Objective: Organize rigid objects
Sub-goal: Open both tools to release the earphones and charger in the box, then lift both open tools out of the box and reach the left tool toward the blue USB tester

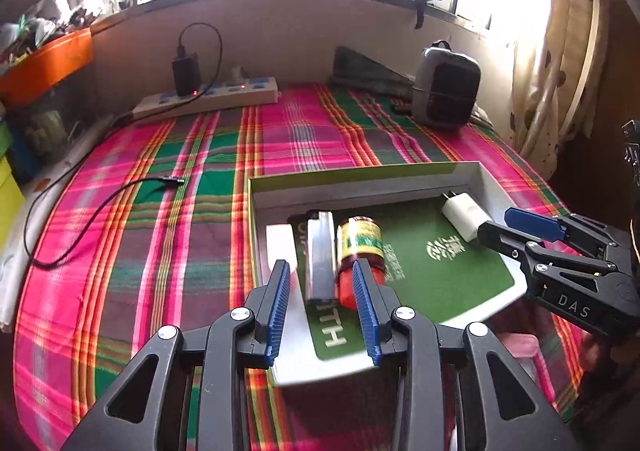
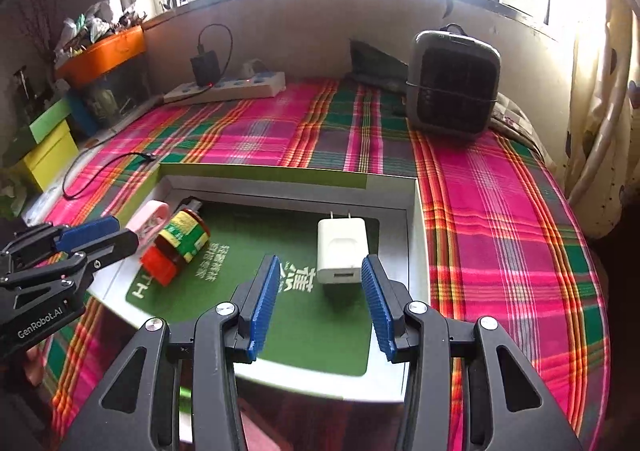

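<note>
Both sets of blue fingers stand apart w/ nothing clamped. Left gripper (image 1: 325, 311) has its jaws part-open above the jar (image 1: 360, 259) and the silver block (image 1: 320, 255); the pads look clear of both, though the right pad overlaps the jar's red lid from this angle. Right gripper (image 2: 318, 303) has jaws wider, the white charger (image 2: 342, 251) lying beyond and between the tips, not touched.

Progress, judging by what lies where: looks mostly done. Box (image 2: 412, 211) sits on the plaid bedspread (image 2: 500, 231) and already holds 4 things at least — jar on its side, silver block just beside it, a pink item (image 2: 150, 217) at the left wall, charger toward the right side, all resting on the green card lining the bottom. Left outside: a black cable (image 1: 80, 219) loose on the spread, well apart from the box; can't tell if that counts as part of the job. Power strip (image 1: 208, 95) and the grey heater (image 2: 454, 83) at the back seem like room fixtures, not items to sort.

Pose: 2 grippers side by side over the box's near edge, each angled down toward the contents, left one over the left half, right one over the right half. No hand visible in either view.
</note>
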A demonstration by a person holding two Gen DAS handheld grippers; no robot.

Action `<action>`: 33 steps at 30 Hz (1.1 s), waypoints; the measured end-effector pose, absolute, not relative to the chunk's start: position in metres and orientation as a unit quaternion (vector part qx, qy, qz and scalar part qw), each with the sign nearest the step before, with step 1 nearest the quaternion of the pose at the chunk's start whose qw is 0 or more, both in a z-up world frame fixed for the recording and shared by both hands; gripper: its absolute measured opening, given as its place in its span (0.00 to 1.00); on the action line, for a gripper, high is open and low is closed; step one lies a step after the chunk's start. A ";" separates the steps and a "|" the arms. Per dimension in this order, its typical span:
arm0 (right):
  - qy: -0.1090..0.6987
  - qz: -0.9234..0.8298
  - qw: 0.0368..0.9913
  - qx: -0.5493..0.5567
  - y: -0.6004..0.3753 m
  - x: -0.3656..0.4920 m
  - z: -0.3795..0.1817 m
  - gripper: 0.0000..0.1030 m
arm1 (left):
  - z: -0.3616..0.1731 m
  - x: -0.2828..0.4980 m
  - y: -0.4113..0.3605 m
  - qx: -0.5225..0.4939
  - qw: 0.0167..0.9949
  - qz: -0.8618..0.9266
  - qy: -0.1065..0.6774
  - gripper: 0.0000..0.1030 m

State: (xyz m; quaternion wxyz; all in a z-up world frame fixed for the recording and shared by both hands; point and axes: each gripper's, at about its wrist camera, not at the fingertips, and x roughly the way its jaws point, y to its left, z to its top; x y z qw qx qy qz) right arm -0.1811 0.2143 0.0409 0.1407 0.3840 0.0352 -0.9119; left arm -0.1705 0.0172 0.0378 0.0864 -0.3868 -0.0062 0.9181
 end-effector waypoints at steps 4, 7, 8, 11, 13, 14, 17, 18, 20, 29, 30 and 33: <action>0.014 -0.914 0.144 0.380 0.217 -0.168 0.043 0.43 | 0.040 -0.158 0.016 -0.383 0.080 0.920 -0.008 0.31; 0.016 -0.918 0.140 0.370 0.217 -0.156 0.047 0.43 | 0.042 -0.147 0.014 -0.382 0.080 0.921 -0.012 0.31; 0.017 -0.920 0.140 0.366 0.218 -0.152 0.048 0.43 | 0.042 -0.145 0.014 -0.382 0.080 0.921 -0.013 0.31; 0.012 -0.921 0.147 0.360 0.220 -0.140 0.052 0.43 | 0.042 -0.132 0.011 -0.382 0.077 0.921 -0.014 0.31; 0.010 -0.923 0.150 0.355 0.222 -0.131 0.054 0.43 | 0.041 -0.124 0.009 -0.383 0.076 0.920 -0.018 0.31; 0.009 -0.923 0.150 0.354 0.224 -0.127 0.055 0.43 | 0.041 -0.120 0.007 -0.384 0.076 0.920 -0.020 0.31; 0.003 -0.926 0.149 0.347 0.227 -0.115 0.057 0.43 | 0.042 -0.107 0.002 -0.378 0.074 0.923 -0.024 0.31; 0.000 -0.927 0.149 0.345 0.228 -0.111 0.058 0.43 | 0.043 -0.102 0.001 -0.375 0.074 0.924 -0.026 0.31; -0.004 -0.928 0.152 0.340 0.231 -0.102 0.060 0.43 | 0.044 -0.090 -0.002 -0.370 0.074 0.926 -0.029 0.31; -0.028 -0.943 0.164 0.289 0.239 -0.058 0.069 0.43 | 0.038 -0.052 -0.007 -0.357 0.078 0.931 -0.023 0.31; -0.028 -0.945 0.161 0.283 0.240 -0.052 0.070 0.43 | 0.037 -0.048 -0.006 -0.357 0.081 0.930 -0.017 0.31; -0.022 -0.949 0.153 0.276 0.243 -0.038 0.070 0.43 | 0.034 -0.036 -0.007 -0.358 0.091 0.929 -0.018 0.31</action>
